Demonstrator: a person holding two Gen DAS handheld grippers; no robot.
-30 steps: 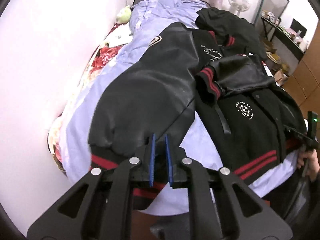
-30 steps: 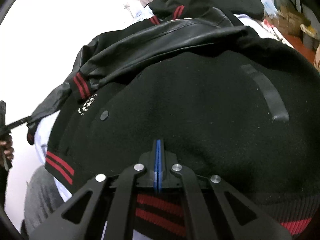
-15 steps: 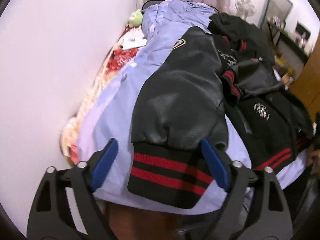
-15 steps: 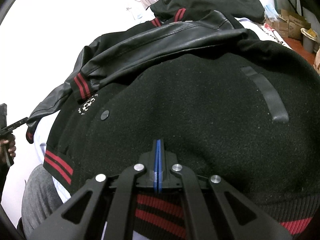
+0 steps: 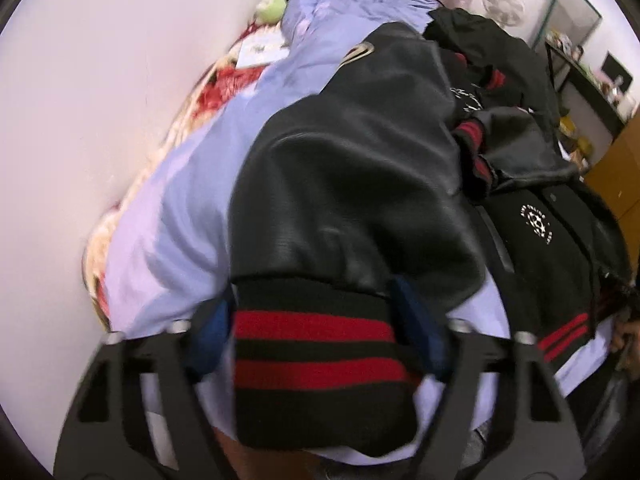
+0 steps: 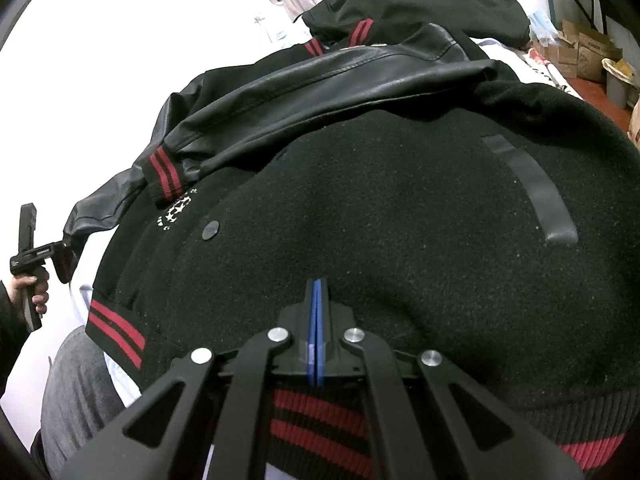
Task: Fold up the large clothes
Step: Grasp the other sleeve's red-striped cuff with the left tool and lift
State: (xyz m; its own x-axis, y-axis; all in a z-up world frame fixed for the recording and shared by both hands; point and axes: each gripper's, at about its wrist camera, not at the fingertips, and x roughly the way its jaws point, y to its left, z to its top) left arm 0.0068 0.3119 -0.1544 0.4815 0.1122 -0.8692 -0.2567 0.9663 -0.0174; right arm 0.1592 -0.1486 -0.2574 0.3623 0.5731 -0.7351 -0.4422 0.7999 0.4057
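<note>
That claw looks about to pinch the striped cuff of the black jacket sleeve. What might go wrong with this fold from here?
1. The left claw straddles the sleeve cuff, its jaws just closing; on thick ribbing the grip may catch one layer only or slip.
2. The leather sleeve hangs over the bed edge and could slide down.
3. The right claw looks shut at the hem; a hard pull on the sleeve could rumple the jacket body.

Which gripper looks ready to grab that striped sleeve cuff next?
Probably the left gripper: its jaws, just closing, straddle the striped cuff. The right gripper is shut over the jacket hem.
</note>
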